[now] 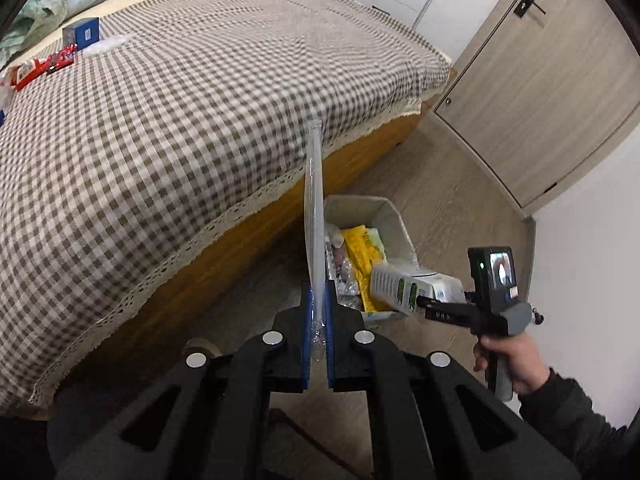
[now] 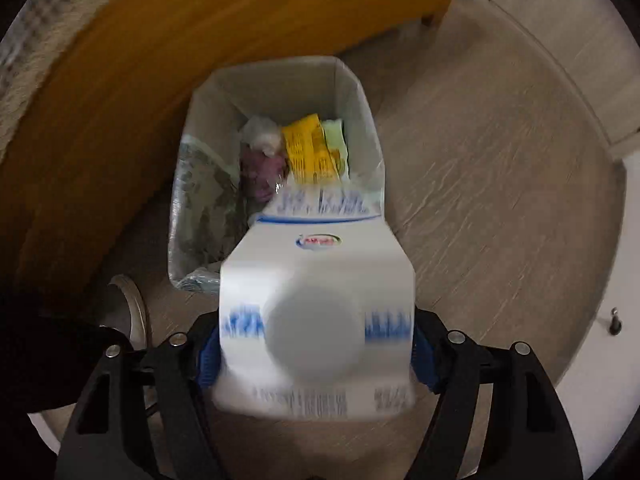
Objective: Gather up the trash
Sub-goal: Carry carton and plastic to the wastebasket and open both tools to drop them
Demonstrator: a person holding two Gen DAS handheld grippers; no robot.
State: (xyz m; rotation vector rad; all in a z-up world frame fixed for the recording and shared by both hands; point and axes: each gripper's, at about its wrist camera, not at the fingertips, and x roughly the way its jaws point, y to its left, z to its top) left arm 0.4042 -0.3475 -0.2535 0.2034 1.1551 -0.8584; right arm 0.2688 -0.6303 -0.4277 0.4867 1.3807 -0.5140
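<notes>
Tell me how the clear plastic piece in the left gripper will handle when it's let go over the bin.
The clear plastic piece stands straight up from the shut left gripper, so it is probably fairly stiff. It looks thin and see-through, so likely light and may flutter. It seems taller than the trash bin, so it might lean out.

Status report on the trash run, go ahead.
Left gripper shut on clear plastic sheet. Right gripper holds white carton over bin. Drop path clear.

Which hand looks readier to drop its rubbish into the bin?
Probably the right: its gripper holds the white carton directly above the open bin, while the left gripper's clear plastic piece sits off to the side.
</notes>
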